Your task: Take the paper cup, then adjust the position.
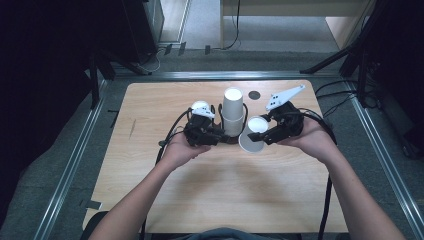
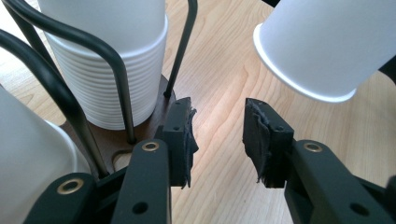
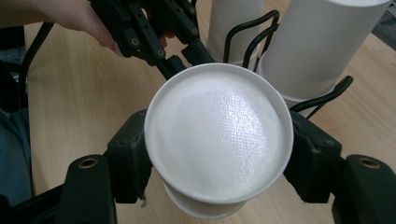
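A tall stack of white paper cups (image 1: 233, 107) (image 2: 112, 60) (image 3: 322, 46) stands upside down in a black wire holder on a dark base (image 2: 140, 135) at the middle of the wooden table (image 1: 150, 165). A second white cup (image 1: 201, 106) (image 2: 28, 154) (image 3: 233, 23) sits in the holder to the left. My right gripper (image 1: 260, 134) (image 3: 217, 154) is shut on a single white cup (image 1: 251, 137) (image 2: 327, 42) (image 3: 217, 135), tilted, just right of the stack. My left gripper (image 1: 222, 136) (image 2: 217, 135) stands open beside the holder's base, nothing between its jaws.
A small dark round spot (image 1: 254, 94) lies on the table behind the held cup. Metal rails (image 1: 75, 160) run along the table's sides, and tripod legs (image 1: 335, 57) stand at the far right. Bare wood stretches in front of both hands.
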Demonstrator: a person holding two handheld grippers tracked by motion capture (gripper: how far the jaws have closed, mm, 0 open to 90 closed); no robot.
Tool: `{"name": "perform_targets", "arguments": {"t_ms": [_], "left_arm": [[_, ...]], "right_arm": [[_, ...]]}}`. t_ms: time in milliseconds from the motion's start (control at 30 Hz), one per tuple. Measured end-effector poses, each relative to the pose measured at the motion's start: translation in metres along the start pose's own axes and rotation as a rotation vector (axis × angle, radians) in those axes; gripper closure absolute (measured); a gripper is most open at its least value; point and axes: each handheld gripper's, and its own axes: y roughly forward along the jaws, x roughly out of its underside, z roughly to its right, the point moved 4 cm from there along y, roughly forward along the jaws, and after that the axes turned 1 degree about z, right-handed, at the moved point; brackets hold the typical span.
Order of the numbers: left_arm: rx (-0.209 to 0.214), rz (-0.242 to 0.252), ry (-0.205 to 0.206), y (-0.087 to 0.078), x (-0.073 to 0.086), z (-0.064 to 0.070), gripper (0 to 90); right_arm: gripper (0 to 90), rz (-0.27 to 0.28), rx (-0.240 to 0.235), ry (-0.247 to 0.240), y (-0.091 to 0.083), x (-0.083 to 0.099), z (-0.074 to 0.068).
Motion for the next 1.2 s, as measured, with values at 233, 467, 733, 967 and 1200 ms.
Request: {"name": "perform_targets", "arguments": {"t_ms": [233,467,733,967,1200], "left_arm": [[0.024,-0.001,0.026,-0.005,0.009,0.004,56.8],[0.051,0.015,0.073,-0.009,0.017,0.007,46.7],[0.103,0.003,0.091,-0.015,0.026,0.008,36.9],[0.155,-0.014,0.073,-0.016,0.034,0.008,22.7],[0.185,-0.03,0.067,-0.014,0.041,0.007,13.0]], "right_arm": [[33.1,-0.002,-0.025,-0.004,0.013,0.014,-0.006],[33.0,0.005,-0.044,-0.011,0.027,0.027,-0.011],[33.0,0.009,-0.063,-0.01,0.044,0.038,-0.018],[33.0,0.021,-0.076,-0.003,0.056,0.042,-0.023],[33.0,0.022,-0.087,0.001,0.064,0.046,-0.025]]}}
